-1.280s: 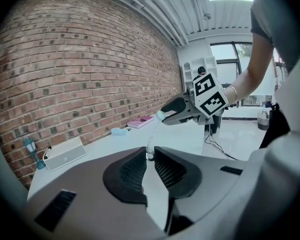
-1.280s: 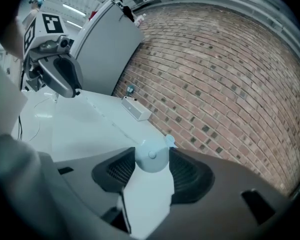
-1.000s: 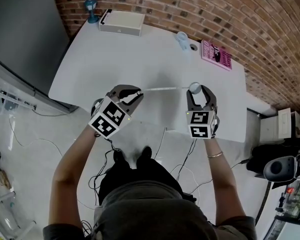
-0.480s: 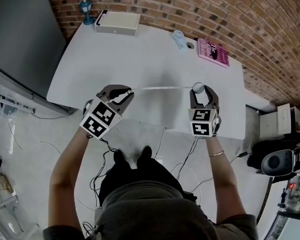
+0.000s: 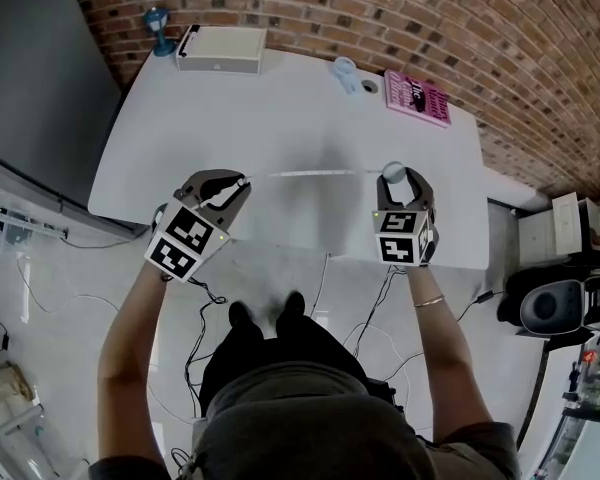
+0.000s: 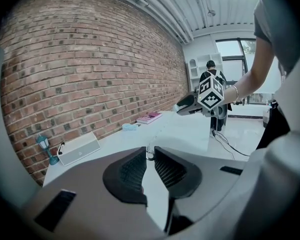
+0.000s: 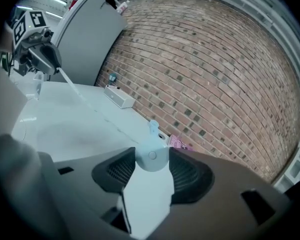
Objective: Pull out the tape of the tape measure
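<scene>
- Head view: the left hand-held gripper (image 5: 238, 182) has its jaws nipped nearly together on the free end of the tape (image 5: 310, 174). The right hand-held gripper (image 5: 392, 178) is clamped on the round tape measure case (image 5: 390, 172). The tape is a thin pale strip stretched straight between them. Its long axis runs left to right just above the white counter (image 5: 280, 108) (each end sits at one gripper's tips, so neither arm must reach).
- Left gripper view: the dark ribbed pads (image 6: 132, 171) almost meet, pinching the small end tab (image 6: 149, 154) at their tips. The right hand-held gripper (image 6: 190, 105) shows ahead and to the right, across the counter.
- Right gripper view: the jaws stand wide and press both sides of the smooth, pale-blue, disc-shaped tape measure case (image 7: 151, 159). The tape (image 7: 85, 101) runs off taut to the upper left, to the left hand-held gripper (image 7: 42, 59). Pulling out more tape, I judge, means drawing the two further apart along that line.
</scene>
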A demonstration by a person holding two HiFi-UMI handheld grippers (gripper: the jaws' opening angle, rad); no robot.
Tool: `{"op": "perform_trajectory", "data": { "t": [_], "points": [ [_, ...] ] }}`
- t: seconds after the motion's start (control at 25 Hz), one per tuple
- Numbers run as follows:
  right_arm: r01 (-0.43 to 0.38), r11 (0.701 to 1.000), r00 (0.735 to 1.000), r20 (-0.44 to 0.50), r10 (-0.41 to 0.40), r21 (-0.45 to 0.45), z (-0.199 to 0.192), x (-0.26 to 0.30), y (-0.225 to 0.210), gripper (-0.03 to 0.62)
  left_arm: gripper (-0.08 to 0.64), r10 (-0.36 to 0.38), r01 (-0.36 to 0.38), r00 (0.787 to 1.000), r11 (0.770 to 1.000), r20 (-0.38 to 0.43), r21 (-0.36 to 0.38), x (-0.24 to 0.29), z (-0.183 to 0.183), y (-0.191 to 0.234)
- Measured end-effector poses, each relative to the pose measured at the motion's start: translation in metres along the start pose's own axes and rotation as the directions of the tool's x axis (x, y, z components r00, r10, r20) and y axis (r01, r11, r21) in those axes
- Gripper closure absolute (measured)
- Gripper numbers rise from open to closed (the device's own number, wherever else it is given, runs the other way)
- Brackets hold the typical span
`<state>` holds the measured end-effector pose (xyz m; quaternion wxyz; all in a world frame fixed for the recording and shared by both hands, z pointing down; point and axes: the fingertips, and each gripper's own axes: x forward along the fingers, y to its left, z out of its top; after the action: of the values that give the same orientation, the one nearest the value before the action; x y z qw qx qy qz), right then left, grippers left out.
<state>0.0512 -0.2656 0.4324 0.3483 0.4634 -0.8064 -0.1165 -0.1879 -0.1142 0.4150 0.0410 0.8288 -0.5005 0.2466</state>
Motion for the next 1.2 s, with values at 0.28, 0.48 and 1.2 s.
{"op": "perform_trajectory", "data": {
  "t": [0.28, 0.48, 1.2],
  "points": [
    [0.040, 0.999, 0.999, -0.038, -0.039, 0.024, -0.017, -0.004, -0.016, 0.377, 0.495, 0.019, -0.019, 1.000, 1.000, -0.007, -0.005, -0.008, -0.008, 0.016],
    [0.079, 0.994, 0.994, -0.084, -0.073, 0.075, -0.032, -0.005, -0.031, 0.377, 0.495, 0.041, -0.041, 0.999, 0.999, -0.004, -0.011, -0.015, -0.006, 0.030],
    [0.140, 0.987, 0.982, -0.136, -0.128, 0.076, -0.066, -0.023, -0.050, 0.377, 0.495, 0.129, -0.128, 0.991, 0.991, 0.022, -0.030, 0.013, 0.012, 0.051]
  ]
}}
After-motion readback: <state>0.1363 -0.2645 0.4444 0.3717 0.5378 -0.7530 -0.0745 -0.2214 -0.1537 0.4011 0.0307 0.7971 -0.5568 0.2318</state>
